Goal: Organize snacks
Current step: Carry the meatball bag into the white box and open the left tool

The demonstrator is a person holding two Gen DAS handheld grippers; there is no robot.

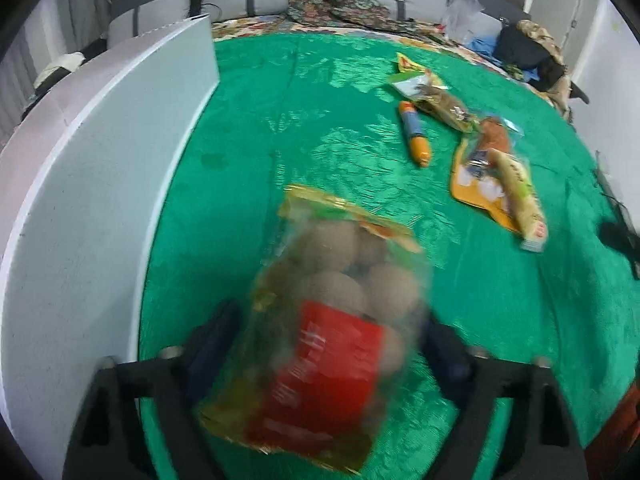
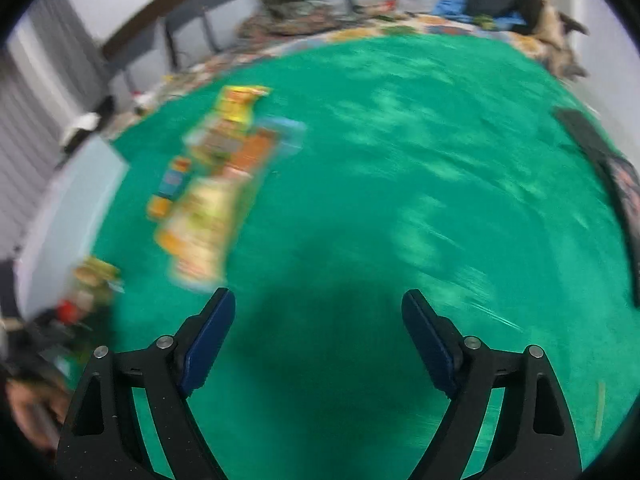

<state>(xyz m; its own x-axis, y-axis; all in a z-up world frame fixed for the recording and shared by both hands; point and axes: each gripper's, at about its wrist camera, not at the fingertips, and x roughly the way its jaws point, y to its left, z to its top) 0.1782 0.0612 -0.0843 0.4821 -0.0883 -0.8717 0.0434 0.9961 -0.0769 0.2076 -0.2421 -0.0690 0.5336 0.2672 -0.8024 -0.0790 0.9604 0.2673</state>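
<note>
Two claws show, one in each wrist view. The left claw (image 1: 330, 326) has a bag (image 1: 332, 320) of round brown snacks between its fingers (image 1: 216, 340). The bag's sides lie right at both pads. It is smeared by blur, so I cannot tell whether the pads press on it or only flank it. Its red label faces up near the claw's base, and its yellow sealed end points away from the claw.

Under the bag lies a green cloth (image 1: 280, 128). Just left of the claw a white panel (image 1: 100, 200) stands on edge and runs away from it. Ahead and to the right, well apart from the bag, the other snacks lie loose on the cloth. They are an orange tube (image 1: 414, 136), a clear packet (image 1: 436, 100) with brown contents, and a small yellow packet (image 1: 408, 65) beyond it. Nearer lies an orange pouch (image 1: 476, 188) with a pale stick pack (image 1: 520, 200) across it.

The right claw (image 2: 320, 300) is spread wide with nothing between its fingers, only cloth and its own shadow below. Ahead and to its left the snack heap (image 2: 216, 200) is a blur. A hand (image 2: 24, 404) shows dimly at its far left.
</note>
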